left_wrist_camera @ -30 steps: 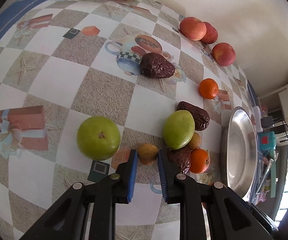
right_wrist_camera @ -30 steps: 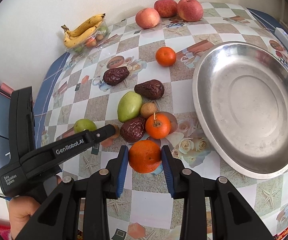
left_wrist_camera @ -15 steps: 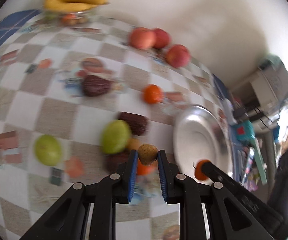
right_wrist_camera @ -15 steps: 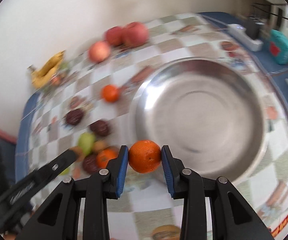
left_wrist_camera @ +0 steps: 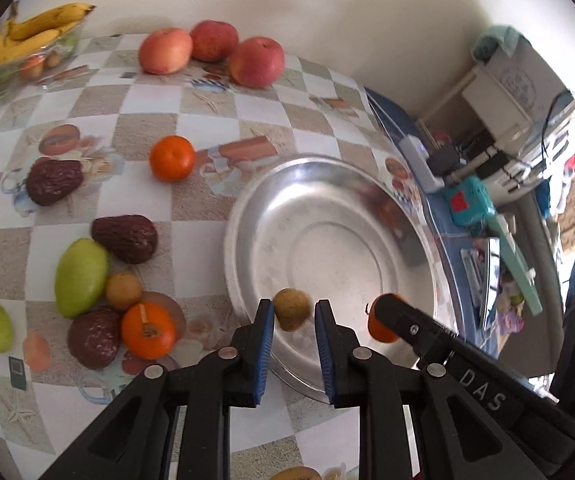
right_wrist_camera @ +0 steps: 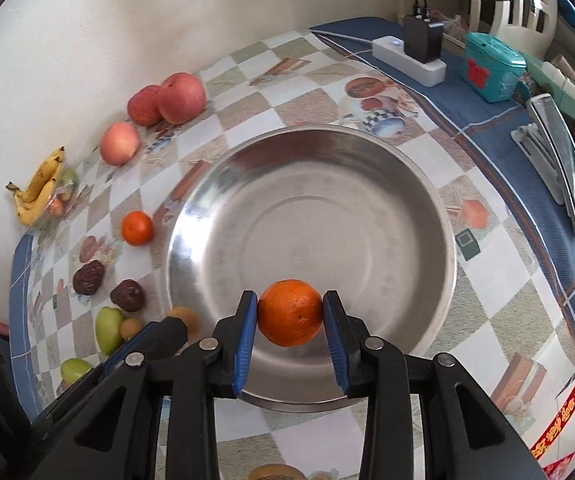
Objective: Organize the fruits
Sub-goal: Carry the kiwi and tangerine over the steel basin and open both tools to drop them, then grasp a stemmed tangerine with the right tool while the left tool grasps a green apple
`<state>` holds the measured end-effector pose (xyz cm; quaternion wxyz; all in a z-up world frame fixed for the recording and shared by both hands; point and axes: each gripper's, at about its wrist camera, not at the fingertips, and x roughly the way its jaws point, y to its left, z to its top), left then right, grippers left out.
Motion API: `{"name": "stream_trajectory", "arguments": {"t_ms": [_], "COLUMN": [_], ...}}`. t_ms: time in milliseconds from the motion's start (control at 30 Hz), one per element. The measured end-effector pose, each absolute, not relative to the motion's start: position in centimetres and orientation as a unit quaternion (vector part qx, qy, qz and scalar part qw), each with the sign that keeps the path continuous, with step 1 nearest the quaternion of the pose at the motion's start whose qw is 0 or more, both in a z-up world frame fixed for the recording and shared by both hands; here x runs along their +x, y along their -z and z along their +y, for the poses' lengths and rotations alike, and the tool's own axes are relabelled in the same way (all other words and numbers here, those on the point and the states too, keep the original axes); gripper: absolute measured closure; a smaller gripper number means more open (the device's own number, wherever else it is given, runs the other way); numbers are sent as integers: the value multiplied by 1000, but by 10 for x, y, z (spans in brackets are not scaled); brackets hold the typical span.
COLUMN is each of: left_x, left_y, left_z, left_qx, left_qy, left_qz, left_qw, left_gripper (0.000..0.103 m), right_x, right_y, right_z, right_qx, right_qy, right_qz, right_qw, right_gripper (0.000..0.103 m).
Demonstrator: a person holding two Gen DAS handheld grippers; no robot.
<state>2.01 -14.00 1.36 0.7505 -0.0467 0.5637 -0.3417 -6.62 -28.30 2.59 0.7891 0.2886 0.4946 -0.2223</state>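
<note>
Both grippers hold fruit over the near rim of the steel bowl

The left gripper [left_wrist_camera: 294, 316] has its jaws clenched on a small brown fruit [left_wrist_camera: 290, 309] above the near edge of the steel bowl [left_wrist_camera: 327, 200], while the right gripper [right_wrist_camera: 290, 316] has its jaws clamped on an orange [right_wrist_camera: 290, 312] over the same side of the bowl, just beside the left one. On the table [left_wrist_camera: 207, 100] to the left of the bowl lie two more oranges [left_wrist_camera: 172, 158], three dark wrinkled fruits [left_wrist_camera: 124, 237], two green fruits [left_wrist_camera: 81, 277] and another small brown fruit [left_wrist_camera: 123, 290]; three red apples [left_wrist_camera: 256, 61] and a bunch of bananas [left_wrist_camera: 35, 28] sit along the far wall
</note>
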Motion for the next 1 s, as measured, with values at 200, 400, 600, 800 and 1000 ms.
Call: {"name": "stream_trajectory", "arguments": {"t_ms": [200,400,600,800,1000], "left_x": [23,28,37,47,59], "left_y": [-11,-7,-8,-13,-33], "left_z": [-128,-109,-79,-46,-6], "left_qx": [-62,-67,-63,-59,-12], "left_qy": [327,286,212,142,44], "left_qz": [572,590,600,602,551], "left_qw": [750,752,768,784,833], "left_gripper": [78,53,27,0,0], "right_x": [-67,-67,-65,-62,-59], "right_y": [-22,-19,-19,-19,-20], "right_z": [-284,-283,-279,-273,-265], "right_qx": [296,294,283,266,256], "right_qy": [220,222,219,213,202], "right_qz": [501,509,514,515,507], "right_qw": [783,778,780,786,798], "right_gripper": [66,60,37,21,8]}}
